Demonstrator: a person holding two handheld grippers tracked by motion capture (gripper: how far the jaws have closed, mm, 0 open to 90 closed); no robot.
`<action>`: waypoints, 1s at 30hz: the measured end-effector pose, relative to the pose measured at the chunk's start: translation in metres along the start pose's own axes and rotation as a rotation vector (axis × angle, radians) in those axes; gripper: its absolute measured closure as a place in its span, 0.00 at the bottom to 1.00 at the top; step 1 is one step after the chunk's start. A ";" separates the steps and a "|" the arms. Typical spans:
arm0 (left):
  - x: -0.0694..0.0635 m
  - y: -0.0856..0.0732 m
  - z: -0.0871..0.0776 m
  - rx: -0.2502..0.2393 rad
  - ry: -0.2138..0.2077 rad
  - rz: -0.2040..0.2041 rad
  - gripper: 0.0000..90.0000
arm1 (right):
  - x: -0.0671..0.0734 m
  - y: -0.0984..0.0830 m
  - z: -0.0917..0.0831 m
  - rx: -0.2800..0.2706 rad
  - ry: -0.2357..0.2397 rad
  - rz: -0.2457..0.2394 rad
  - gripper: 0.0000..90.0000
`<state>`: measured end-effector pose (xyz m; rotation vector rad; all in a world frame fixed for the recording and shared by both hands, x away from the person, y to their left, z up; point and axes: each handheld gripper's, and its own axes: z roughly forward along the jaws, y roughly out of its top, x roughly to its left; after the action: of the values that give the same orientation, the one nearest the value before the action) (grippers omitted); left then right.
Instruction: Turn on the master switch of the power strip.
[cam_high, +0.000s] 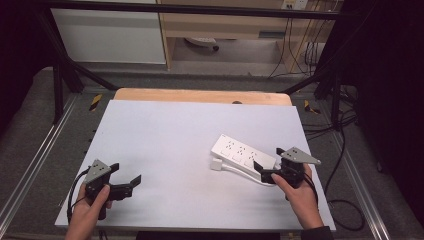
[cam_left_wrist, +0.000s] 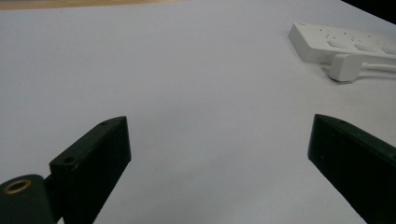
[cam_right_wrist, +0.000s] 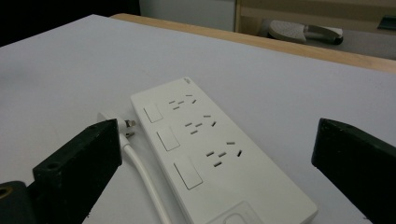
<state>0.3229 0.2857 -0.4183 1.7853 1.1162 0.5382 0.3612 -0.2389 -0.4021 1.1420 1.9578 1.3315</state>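
Right gripper (cam_high: 267, 162), jaws wide apart, hovers at the near end of a white power strip (cam_high: 242, 152) on the table's right side, left gripper (cam_high: 129, 177) open w/ nothing between; a careless close could snag its cord (cam_right_wrist: 142, 179) & drag the strip.

Left hand (cam_high: 92, 200) enters from the bottom edge at about 7 o'clock of the high view and grips the left gripper (cam_high: 126, 176) by its body. The jaws point toward 3 o'clock and stand wide apart, with nothing between them.

Right hand (cam_high: 299, 192) enters at about 5 o'clock and grips the right gripper (cam_high: 268, 159). Its jaws point toward 10 o'clock and stand fully spread, pressing on nothing.
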 end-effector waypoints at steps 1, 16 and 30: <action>0.000 0.000 0.000 -0.001 0.001 0.002 0.06 | 0.000 0.000 0.000 0.000 0.000 0.000 0.02; 0.001 0.001 -0.003 -0.014 0.001 0.006 0.06 | 0.001 0.013 -0.028 -0.074 0.006 -0.013 0.04; 0.000 0.001 -0.004 -0.014 0.002 0.015 0.06 | -0.013 -0.003 -0.057 -0.074 -0.029 0.004 0.04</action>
<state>0.3207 0.2877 -0.4156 1.7823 1.0984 0.5559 0.3229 -0.2785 -0.3835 1.1249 1.8703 1.3705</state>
